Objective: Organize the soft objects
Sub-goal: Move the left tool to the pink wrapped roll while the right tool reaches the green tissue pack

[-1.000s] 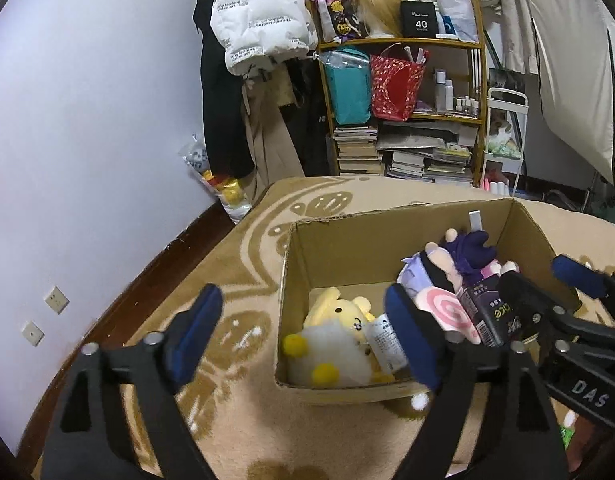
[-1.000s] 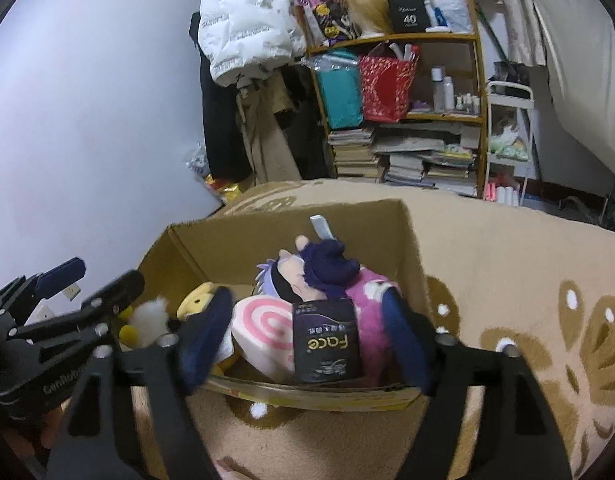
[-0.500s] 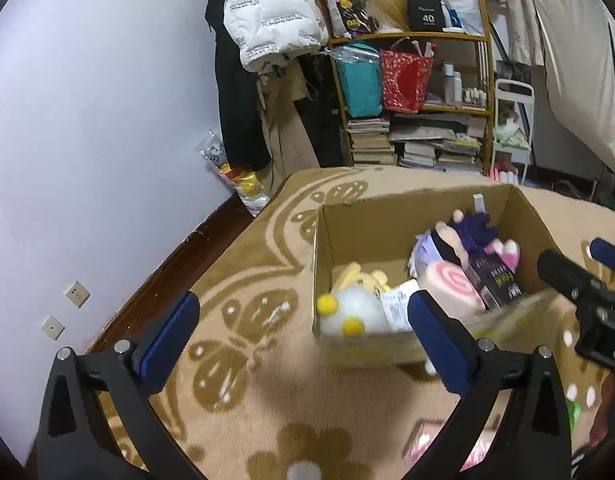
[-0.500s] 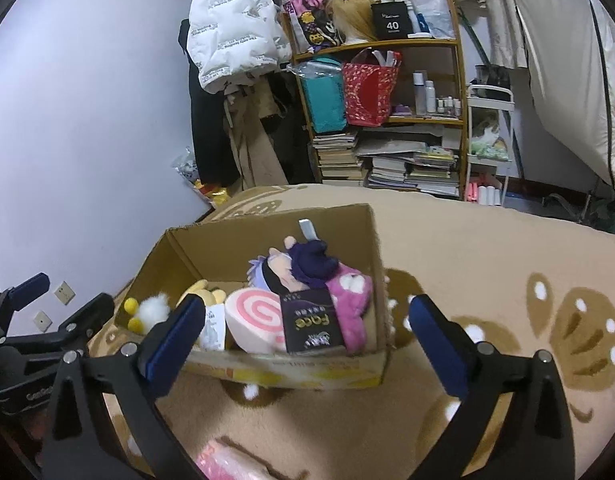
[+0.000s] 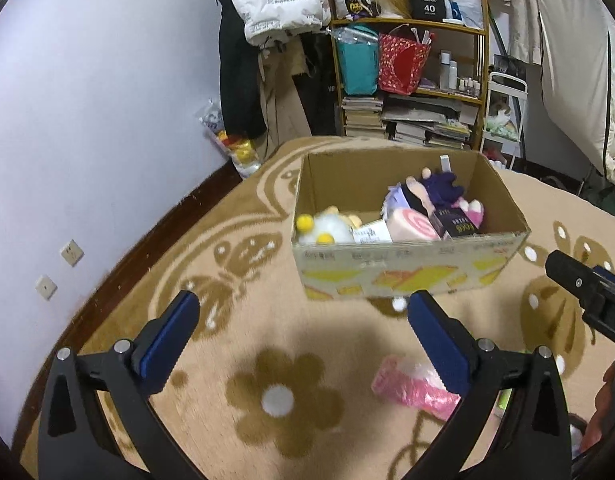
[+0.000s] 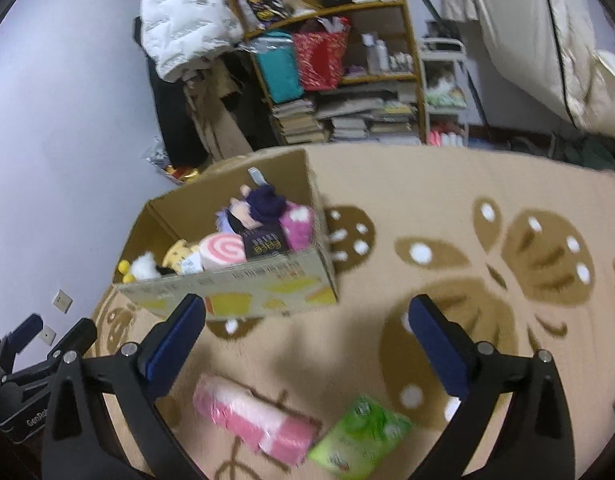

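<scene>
An open cardboard box (image 5: pixel 411 272) (image 6: pixel 235 292) stands on the patterned carpet. It holds several soft toys: a white and yellow plush (image 5: pixel 327 228), a pink swirl roll (image 5: pixel 411 224) (image 6: pixel 221 252), a purple-haired doll (image 5: pixel 427 190) and a black pack (image 6: pixel 265 244). A pink wrapped pack (image 5: pixel 415 388) (image 6: pixel 255 424) and a green pack (image 6: pixel 359 436) lie on the carpet in front of the box. My left gripper (image 5: pixel 303 336) is open and empty, above the carpet short of the box. My right gripper (image 6: pixel 307 336) is open and empty, above the two packs.
A wooden shelf (image 5: pixel 411 64) with bags, books and bottles stands at the back by hanging coats (image 5: pixel 275 0). The white wall (image 5: pixel 87 120) with sockets runs along the left. A white cart (image 5: pixel 503 116) stands right of the shelf.
Both grippers have pulled back and up from the box. The box now looks farther away, and the pink and green packs on the carpet have come into view.
</scene>
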`<state>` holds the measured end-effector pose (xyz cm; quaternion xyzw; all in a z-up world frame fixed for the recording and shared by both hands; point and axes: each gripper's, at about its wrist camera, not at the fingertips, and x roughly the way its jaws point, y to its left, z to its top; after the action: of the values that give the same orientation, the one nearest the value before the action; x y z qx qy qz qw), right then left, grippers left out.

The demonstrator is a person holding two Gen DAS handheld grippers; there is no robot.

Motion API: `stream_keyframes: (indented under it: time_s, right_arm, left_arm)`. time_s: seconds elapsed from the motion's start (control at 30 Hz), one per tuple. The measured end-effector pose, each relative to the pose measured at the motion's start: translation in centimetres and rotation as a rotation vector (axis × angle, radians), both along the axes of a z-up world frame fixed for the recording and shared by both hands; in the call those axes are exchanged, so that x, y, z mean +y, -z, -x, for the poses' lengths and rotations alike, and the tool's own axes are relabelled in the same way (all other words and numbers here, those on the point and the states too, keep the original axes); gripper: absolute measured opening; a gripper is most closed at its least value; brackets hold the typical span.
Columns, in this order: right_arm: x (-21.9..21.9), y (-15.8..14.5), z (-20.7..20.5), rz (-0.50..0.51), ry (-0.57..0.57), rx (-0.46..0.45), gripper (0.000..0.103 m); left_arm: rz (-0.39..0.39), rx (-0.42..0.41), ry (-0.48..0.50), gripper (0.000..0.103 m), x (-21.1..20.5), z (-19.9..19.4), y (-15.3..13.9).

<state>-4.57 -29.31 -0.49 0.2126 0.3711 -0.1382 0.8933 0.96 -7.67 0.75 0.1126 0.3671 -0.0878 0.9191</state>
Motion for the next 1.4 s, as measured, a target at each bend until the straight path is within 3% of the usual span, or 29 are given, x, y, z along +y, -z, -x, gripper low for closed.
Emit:
stream_keyframes:
  time_s: [0.13, 0.33, 0.5, 0.57, 0.67, 0.93, 1.1, 1.2, 1.27, 1.4]
  right_arm:
    - [-0.6, 1.0, 1.1, -0.053, 0.037, 0.05, 0.093]
    - [-1.3, 4.7, 2.0, -0.128, 0.092, 0.204, 0.08]
    - [-2.1, 7.4, 2.4, -0.241, 0.115, 0.264, 0.078]
    - [-2.2, 8.1, 2.4, -0.256, 0.125, 0.292, 0.071]
    - [-2.2, 9.0, 2.3, -0.262, 0.137, 0.324, 0.071]
    - [-2.7, 9.5, 2.4, -0.28, 0.181, 0.342, 0.07]
    - [-3.1, 10.7, 2.6, -0.398, 0.189, 0.33, 0.07]
    - [-2.7, 10.8, 2.2, -0.382, 0.173, 0.343, 0.07]
    - [-2.3, 10.9, 1.7, -0.368, 0.158, 0.357, 0.057]
    - [-1.7, 10.9, 1.1, -0.356, 0.139, 0.344, 0.057]
  left_arm:
    - [0.001, 0.032, -0.006, 0.103, 0.2, 0.8, 1.0]
    - [-0.021, 0.029, -0.017, 0.103, 0.1, 1.7, 2.4]
    - [-0.016, 0.07, -0.003, 0.103, -0.5, 1.4, 4.2]
    - [-0.012, 0.092, -0.002, 0.103, -0.5, 1.1, 4.9]
    - [-0.013, 0.126, -0.003, 0.103, -1.0, 0.7, 6.1]
    - [0.005, 0.21, -0.005, 0.103, -1.9, -0.4, 8.5]
    - [-0.002, 0.24, -0.003, 0.103, -2.5, -1.0, 9.9]
    - [-0.005, 0.251, 0.007, 0.102, -2.9, -1.4, 10.4]
    - [-0.007, 0.255, 0.012, 0.102, -3.1, -1.5, 10.6]
    - [0.005, 0.272, 0.017, 0.102, -3.5, -1.8, 11.2]
